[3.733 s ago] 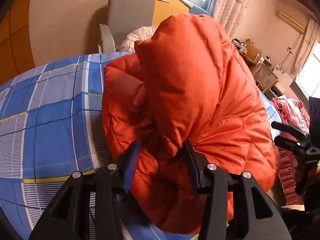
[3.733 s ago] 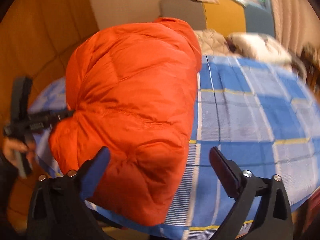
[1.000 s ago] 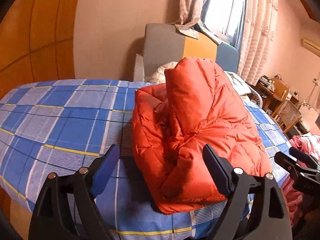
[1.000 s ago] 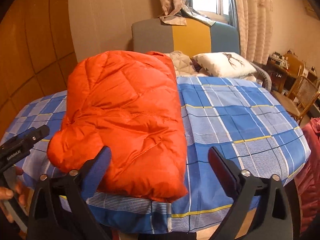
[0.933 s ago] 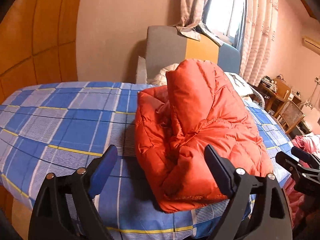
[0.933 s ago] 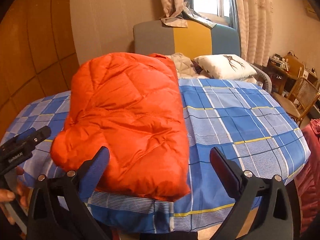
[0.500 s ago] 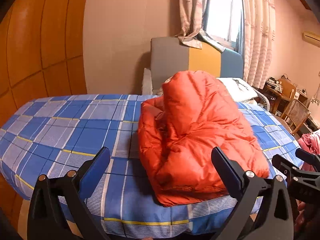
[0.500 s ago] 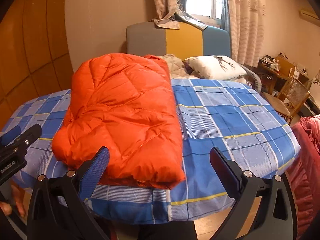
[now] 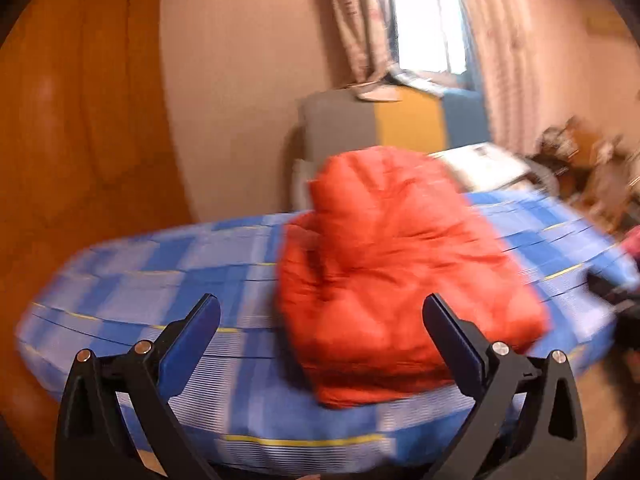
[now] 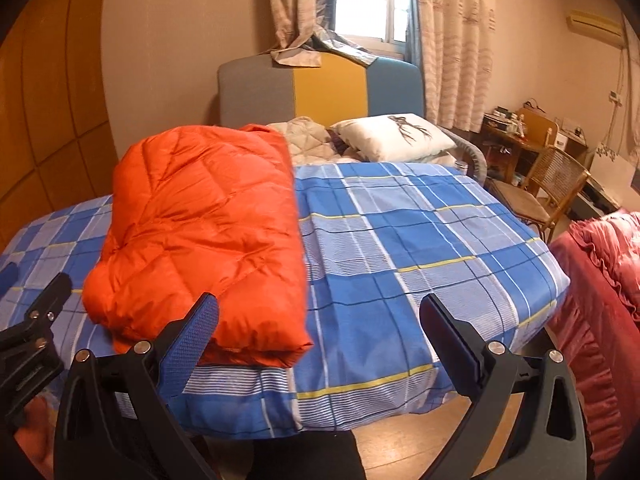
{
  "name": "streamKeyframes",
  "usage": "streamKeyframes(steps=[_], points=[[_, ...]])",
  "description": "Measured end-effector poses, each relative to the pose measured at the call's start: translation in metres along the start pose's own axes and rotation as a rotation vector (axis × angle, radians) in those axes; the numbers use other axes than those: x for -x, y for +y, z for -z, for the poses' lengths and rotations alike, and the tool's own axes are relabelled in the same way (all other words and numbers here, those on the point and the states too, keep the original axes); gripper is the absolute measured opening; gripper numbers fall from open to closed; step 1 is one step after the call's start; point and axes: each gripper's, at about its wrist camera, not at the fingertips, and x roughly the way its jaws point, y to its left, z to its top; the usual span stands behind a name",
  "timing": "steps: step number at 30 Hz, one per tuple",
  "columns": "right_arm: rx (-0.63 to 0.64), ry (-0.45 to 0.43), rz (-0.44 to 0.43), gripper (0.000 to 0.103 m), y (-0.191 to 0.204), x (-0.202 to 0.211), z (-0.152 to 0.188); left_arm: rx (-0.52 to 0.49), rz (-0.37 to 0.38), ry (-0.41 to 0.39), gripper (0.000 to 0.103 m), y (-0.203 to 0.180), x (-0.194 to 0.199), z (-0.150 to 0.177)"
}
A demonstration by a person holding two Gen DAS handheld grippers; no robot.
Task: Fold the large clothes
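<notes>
An orange quilted down jacket [image 10: 200, 232] lies folded into a thick bundle on the left part of a table with a blue checked cloth [image 10: 400, 248]. In the blurred left wrist view the same jacket [image 9: 392, 264] sits beyond the fingers. My left gripper [image 9: 320, 332] is open wide with nothing between its blue pads, held back from the table edge. My right gripper [image 10: 318, 332] is open too and empty, off the near edge. The left gripper [image 10: 36, 320] shows at the far left of the right wrist view.
A grey, yellow and blue headboard [image 10: 320, 88] and a white pillow [image 10: 396, 136] stand behind the table. A wicker chair [image 10: 552, 184] and a cluttered desk [image 10: 528, 128] are at the right. Red bedding [image 10: 600, 280] lies at the right edge. Wooden floor shows below.
Both grippers have drawn back and up from the table, so more of the cloth and room shows. The left gripper's jaws have opened wider. The jacket has stayed put.
</notes>
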Motion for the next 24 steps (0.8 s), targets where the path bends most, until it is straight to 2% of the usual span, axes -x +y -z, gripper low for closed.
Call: streamKeyframes(steps=[2, 4, 8, 11, 14, 15, 17, 20, 23, 24], points=[[-0.011, 0.001, 0.002, 0.1, -0.005, -0.001, 0.0, -0.071, -0.062, -0.053, 0.101, -0.006, 0.004, -0.002], [-0.015, 0.005, 0.009, 0.1, -0.008, -0.003, 0.0, -0.11, -0.093, -0.038, 0.101, -0.008, -0.002, -0.003], [-0.022, 0.01, 0.001, 0.1, -0.009, -0.004, 0.0, -0.121, -0.085, -0.021, 0.101, -0.005, -0.004, -0.003], [-0.003, 0.007, 0.003, 0.1, -0.005, -0.003, 0.002, -0.056, 0.03, 0.004, 0.101, 0.0, -0.005, -0.002], [-0.006, 0.009, -0.004, 0.1, -0.006, -0.002, 0.003, 0.011, 0.209, 0.005, 0.101, -0.002, 0.0, 0.0], [-0.009, 0.009, -0.004, 0.1, -0.007, -0.002, 0.003, 0.002, 0.249, -0.011, 0.101, -0.007, 0.003, 0.001], [-0.01, 0.006, 0.006, 0.1, -0.008, -0.002, 0.002, -0.05, 0.313, -0.021, 0.101, -0.018, 0.008, 0.002], [-0.028, 0.001, 0.011, 0.1, -0.013, -0.001, 0.001, -0.073, 0.385, -0.022, 0.101, -0.025, 0.011, 0.003], [-0.04, 0.001, 0.014, 0.1, -0.017, -0.002, 0.001, -0.099, 0.44, -0.039, 0.101, -0.028, 0.012, 0.005], [-0.042, 0.003, 0.016, 0.1, -0.018, -0.003, 0.001, -0.106, 0.43, -0.044, 0.101, -0.027, 0.011, 0.004]])
